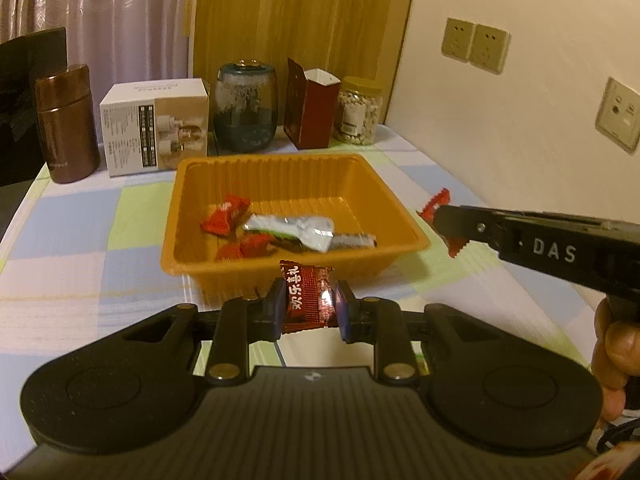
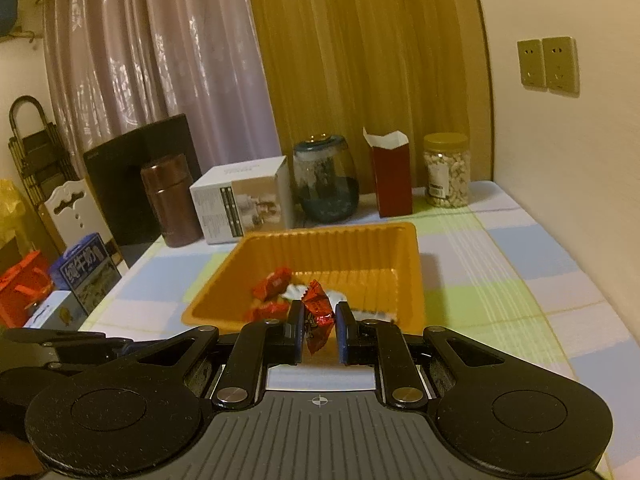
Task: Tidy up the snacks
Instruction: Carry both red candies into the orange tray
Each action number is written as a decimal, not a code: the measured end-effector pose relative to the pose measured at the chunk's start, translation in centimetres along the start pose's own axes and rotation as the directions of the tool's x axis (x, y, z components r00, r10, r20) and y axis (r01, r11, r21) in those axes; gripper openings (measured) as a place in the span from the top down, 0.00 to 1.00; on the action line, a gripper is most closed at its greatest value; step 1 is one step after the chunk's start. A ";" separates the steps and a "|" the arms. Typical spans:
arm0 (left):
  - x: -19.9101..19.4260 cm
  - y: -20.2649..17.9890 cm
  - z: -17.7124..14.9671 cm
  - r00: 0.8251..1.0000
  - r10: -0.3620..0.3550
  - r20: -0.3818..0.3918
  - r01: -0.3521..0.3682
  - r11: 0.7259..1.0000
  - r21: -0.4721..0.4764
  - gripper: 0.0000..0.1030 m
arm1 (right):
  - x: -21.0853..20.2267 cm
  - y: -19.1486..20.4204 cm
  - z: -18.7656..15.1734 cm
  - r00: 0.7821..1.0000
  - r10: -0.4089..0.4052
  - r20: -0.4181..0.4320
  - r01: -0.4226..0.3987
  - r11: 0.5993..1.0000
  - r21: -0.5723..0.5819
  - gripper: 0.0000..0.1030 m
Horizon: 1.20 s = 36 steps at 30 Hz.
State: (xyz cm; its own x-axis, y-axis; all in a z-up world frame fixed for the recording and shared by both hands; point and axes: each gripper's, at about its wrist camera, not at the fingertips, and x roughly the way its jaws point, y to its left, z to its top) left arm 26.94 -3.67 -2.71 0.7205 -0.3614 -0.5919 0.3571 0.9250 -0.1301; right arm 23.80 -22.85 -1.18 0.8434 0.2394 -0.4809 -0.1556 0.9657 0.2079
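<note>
Candies clamped in both grippers: left gripper (image 1: 308, 304) pinches dark-red candy (image 1: 307, 295) at tray (image 1: 280, 160) near rim; right gripper (image 2: 318, 330) grips red candy (image 2: 316, 312). Carry over rim, then release low inside tray.

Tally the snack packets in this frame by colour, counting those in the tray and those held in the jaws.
Red candies in the orange tray: 3 —
Silver packets in the tray: 1 —
Dark red packet in the left gripper: 1 —
Red candy in the right gripper: 1 —
Total: 6
</note>
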 end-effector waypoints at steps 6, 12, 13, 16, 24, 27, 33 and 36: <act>1.7 2.3 2.4 0.999 0.015 0.035 -0.014 1.000 -0.021 0.78 | 2.3 -0.7 1.7 1.000 -0.010 0.017 0.009 1.000 0.009 0.84; 3.8 3.6 4.5 0.998 0.024 0.051 -0.023 0.999 -0.030 0.78 | 5.1 -1.7 2.9 1.000 -0.012 0.015 0.012 1.000 0.028 0.84; 4.2 3.7 4.7 0.998 0.027 0.052 -0.025 0.999 -0.026 0.78 | 5.6 -1.9 3.1 1.000 -0.012 0.013 0.011 0.999 0.034 0.84; 5.5 4.1 5.1 0.998 0.044 0.055 -0.043 0.999 -0.003 0.78 | 6.9 -2.1 3.4 1.000 -0.013 0.005 0.012 0.999 0.039 0.84; 8.0 5.9 5.7 0.999 0.033 0.024 -0.032 0.998 -0.049 0.78 | 10.2 -2.9 3.6 0.999 -0.010 -0.030 0.012 0.998 0.060 0.84; 8.7 6.4 5.8 1.000 0.022 0.016 -0.021 0.998 -0.065 0.78 | 10.8 -3.1 3.5 0.999 -0.006 -0.041 0.009 0.997 0.072 0.84; 9.8 7.3 5.9 1.000 0.018 -0.004 -0.018 0.995 -0.099 0.77 | 11.9 -3.4 3.7 0.999 0.006 -0.054 -0.002 0.997 0.077 0.84; 10.2 7.3 5.9 1.000 0.017 -0.010 -0.017 0.995 -0.097 0.73 | 12.3 -3.5 3.7 0.998 0.013 -0.062 -0.007 0.996 0.089 0.84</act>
State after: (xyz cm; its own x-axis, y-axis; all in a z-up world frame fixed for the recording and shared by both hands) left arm 40.36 -1.31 -4.97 0.7202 -0.3448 -0.6020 0.2851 0.9382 -0.1963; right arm 36.60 -23.64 -4.69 0.8078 0.2573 -0.5303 -0.1152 0.9512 0.2861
